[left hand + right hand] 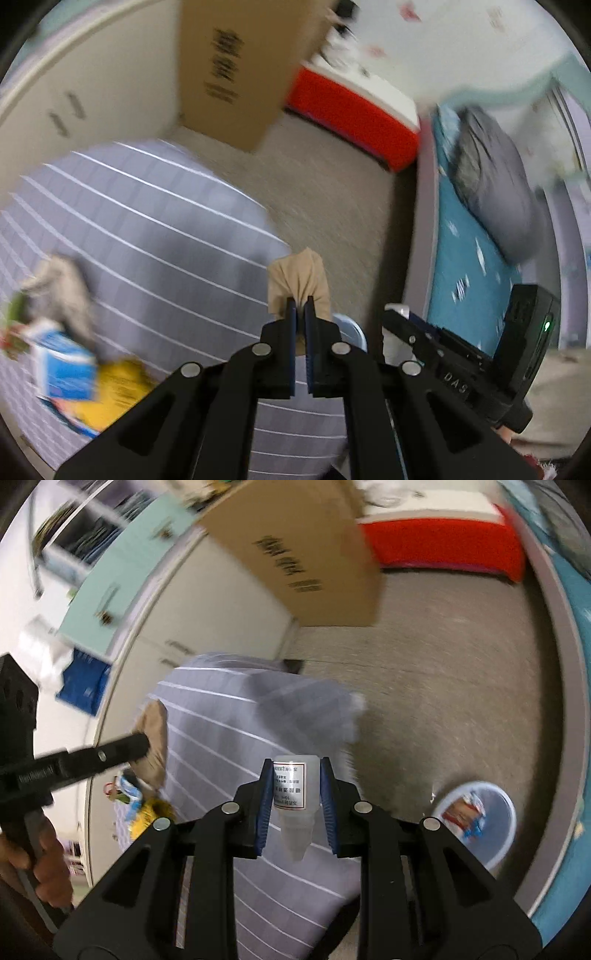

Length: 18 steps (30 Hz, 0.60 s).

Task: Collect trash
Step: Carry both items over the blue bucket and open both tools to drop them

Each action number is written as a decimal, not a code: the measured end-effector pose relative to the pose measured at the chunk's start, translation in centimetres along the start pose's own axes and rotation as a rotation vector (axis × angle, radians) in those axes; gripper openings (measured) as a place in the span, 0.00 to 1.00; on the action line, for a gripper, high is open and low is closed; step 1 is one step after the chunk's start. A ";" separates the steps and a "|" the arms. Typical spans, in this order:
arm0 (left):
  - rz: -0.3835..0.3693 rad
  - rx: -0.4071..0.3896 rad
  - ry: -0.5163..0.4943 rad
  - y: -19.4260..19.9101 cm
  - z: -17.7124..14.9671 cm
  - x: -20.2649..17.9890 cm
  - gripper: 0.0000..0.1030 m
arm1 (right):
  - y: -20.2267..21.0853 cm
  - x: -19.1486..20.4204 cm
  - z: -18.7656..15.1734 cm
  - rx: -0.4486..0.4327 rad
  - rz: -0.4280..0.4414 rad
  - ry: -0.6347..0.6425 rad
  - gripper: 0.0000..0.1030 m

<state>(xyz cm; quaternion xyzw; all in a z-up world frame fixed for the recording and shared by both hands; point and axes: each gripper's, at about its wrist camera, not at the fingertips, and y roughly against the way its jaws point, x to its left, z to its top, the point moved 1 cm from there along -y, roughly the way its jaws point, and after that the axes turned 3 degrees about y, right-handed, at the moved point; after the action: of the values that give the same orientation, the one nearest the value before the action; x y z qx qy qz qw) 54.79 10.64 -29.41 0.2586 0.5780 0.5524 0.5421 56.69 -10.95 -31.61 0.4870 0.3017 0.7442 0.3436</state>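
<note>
My left gripper (300,301) is shut on a crumpled brown paper wad (299,280), held above the edge of a table with a grey striped cloth (147,229). The wad also shows in the right wrist view (155,734). My right gripper (297,771) is shut on a small white plastic bottle (293,794) with a printed label, held over the same cloth (229,738). A pale blue bin (495,845) stands on the floor at the right with wrappers in it; its rim peeks out behind my left gripper (351,325).
More trash lies on the cloth at the left: a blue and white carton (64,365), a yellow packet (114,387), a grey crumpled piece (66,291). A cardboard box (232,70), a red box (354,114) and a bed (476,251) edge the carpet.
</note>
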 end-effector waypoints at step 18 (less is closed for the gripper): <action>-0.009 0.334 -0.155 -19.2 -12.6 -15.7 0.04 | 5.0 -21.7 -11.6 0.071 -0.140 -0.331 0.33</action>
<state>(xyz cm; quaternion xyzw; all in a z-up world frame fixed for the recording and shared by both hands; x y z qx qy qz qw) 53.39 -12.87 -44.21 0.3842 0.6193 0.4247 0.5372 51.04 -32.60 -42.93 0.5925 0.3003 0.6171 0.4219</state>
